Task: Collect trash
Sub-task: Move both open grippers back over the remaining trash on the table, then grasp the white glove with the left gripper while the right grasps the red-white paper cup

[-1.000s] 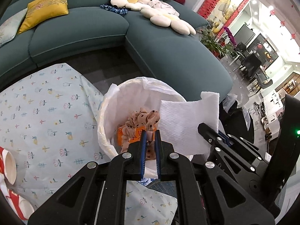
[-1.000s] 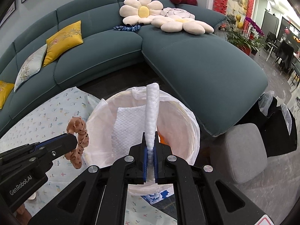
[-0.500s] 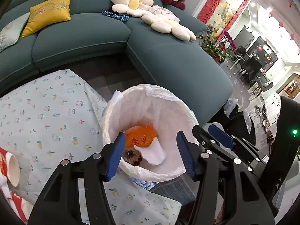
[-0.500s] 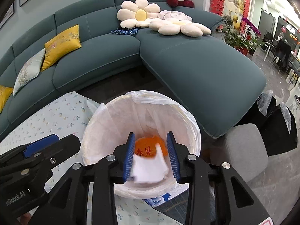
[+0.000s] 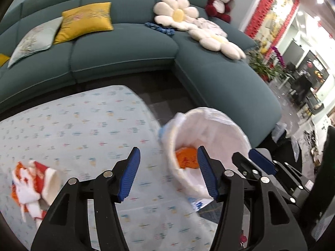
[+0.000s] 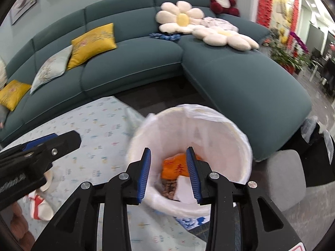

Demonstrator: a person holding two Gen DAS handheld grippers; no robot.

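Both grippers, left gripper [image 5: 167,173] and right gripper [image 6: 168,174], spread, empty. Crumpled red-white paper cups [image 5: 36,185] near bench's left edge: light, crushable; pinch rim.

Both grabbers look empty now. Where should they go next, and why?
Probably the left gripper should swing over to the red-and-white paper cups lying crumpled on the tablecloth and come down around one. Both it and the right gripper are open with nothing between their jaws, the tissue already lies inside the lined bin, and those cups are the only trash left in view.
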